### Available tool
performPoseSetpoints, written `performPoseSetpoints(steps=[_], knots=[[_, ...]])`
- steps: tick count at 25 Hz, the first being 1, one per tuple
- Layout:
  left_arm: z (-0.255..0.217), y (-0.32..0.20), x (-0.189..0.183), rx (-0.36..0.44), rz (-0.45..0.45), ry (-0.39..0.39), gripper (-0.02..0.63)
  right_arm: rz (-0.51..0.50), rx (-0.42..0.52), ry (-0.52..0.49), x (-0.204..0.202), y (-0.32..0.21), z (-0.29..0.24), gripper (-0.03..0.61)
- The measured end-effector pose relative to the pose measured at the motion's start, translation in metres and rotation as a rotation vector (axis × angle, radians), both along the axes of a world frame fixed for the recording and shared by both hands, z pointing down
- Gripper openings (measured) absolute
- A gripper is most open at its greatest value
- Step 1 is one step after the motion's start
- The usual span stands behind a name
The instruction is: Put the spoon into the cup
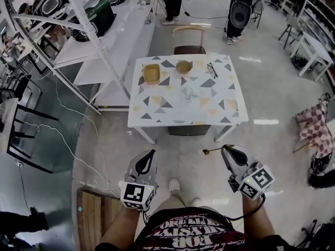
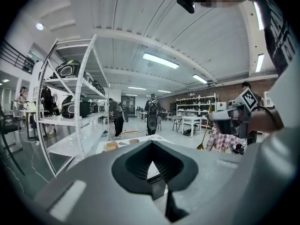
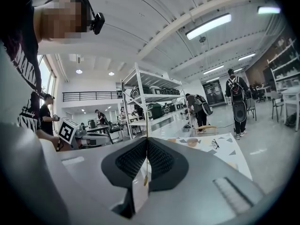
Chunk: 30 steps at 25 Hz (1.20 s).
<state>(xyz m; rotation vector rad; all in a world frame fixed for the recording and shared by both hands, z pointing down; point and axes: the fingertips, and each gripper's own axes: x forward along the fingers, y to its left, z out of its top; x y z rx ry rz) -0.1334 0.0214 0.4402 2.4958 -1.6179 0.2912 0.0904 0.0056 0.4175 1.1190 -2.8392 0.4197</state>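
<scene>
We record a large workshop with a glossy grey floor (image 1: 272,88) and white metal shelving (image 1: 86,30) along the left. The table (image 1: 157,114) stands far centre, well apart from both grippers. Its white top is patterned with grey and beige triangles. Near its far edge sit 3 items: a round tan cup (image 1: 183,67), a square tan container (image 1: 152,73) to the left of it, and spectacles (image 1: 212,69) to the right. The right gripper (image 1: 225,148) is clamped on the thin handle of the gold spoon (image 1: 211,150), whose bowl points left. The left gripper (image 1: 152,153) has its jaws together and holds nothing.
</scene>
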Motion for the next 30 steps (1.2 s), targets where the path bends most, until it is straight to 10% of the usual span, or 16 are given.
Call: performPoseSetpoints(steps=[30], knots=[[-0.014,-0.078,-0.034,0.045,0.091,0.067,0.002,0.147,0.096,0.127,-0.02,-0.035,-0.037,0.034]])
